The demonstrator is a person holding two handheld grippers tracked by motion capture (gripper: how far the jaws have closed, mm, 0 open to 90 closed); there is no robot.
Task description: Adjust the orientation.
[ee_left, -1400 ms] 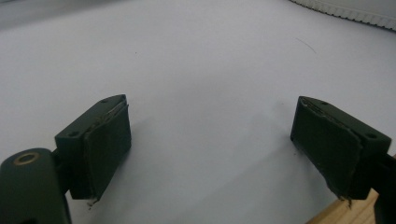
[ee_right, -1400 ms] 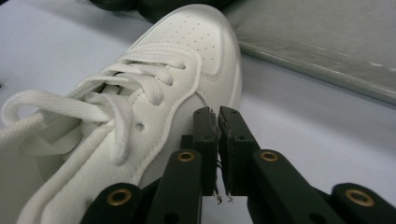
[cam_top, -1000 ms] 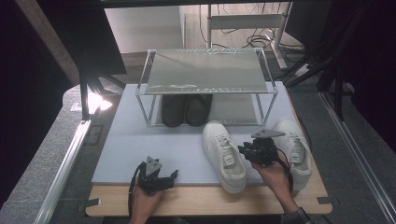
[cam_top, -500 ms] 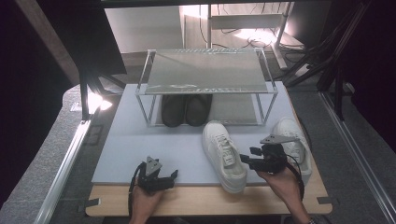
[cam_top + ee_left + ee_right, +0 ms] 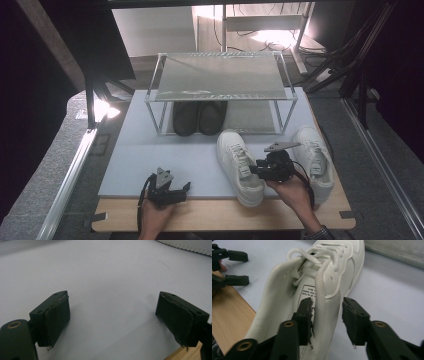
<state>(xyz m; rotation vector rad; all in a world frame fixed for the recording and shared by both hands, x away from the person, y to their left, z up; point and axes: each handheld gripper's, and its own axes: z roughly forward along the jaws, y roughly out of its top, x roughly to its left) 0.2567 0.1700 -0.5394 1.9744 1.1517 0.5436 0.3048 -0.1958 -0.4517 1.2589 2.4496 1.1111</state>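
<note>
From the high view, the right gripper (image 5: 257, 169) sits at the collar of a white sneaker (image 5: 239, 165) that lies on the pale grey mat (image 5: 150, 155), toe toward a wire shoe rack (image 5: 220, 80). Its mate, a second white sneaker (image 5: 315, 157), lies just beside the hand, and a dark pair of shoes (image 5: 198, 117) stands on the rack's lower shelf. The left gripper (image 5: 182, 190) rests near the mat's front edge, well apart from the footwear. Under the mat is a wooden tabletop (image 5: 210, 215); the room around is dark, with lit patches beyond the rack.

In the left gripper view, the jaws stand wide apart over bare mat, nothing between them.

In the right gripper view, the jaws have just been closing around the sneaker's side wall, one pad inside the opening against the lining, the other outside and not yet pressing (a clear gap shows). The shoe looks light; its padded collar should give but stay firm enough, so that rim seems the sensible grip, better than the loose laces (image 5: 319, 257).
</note>
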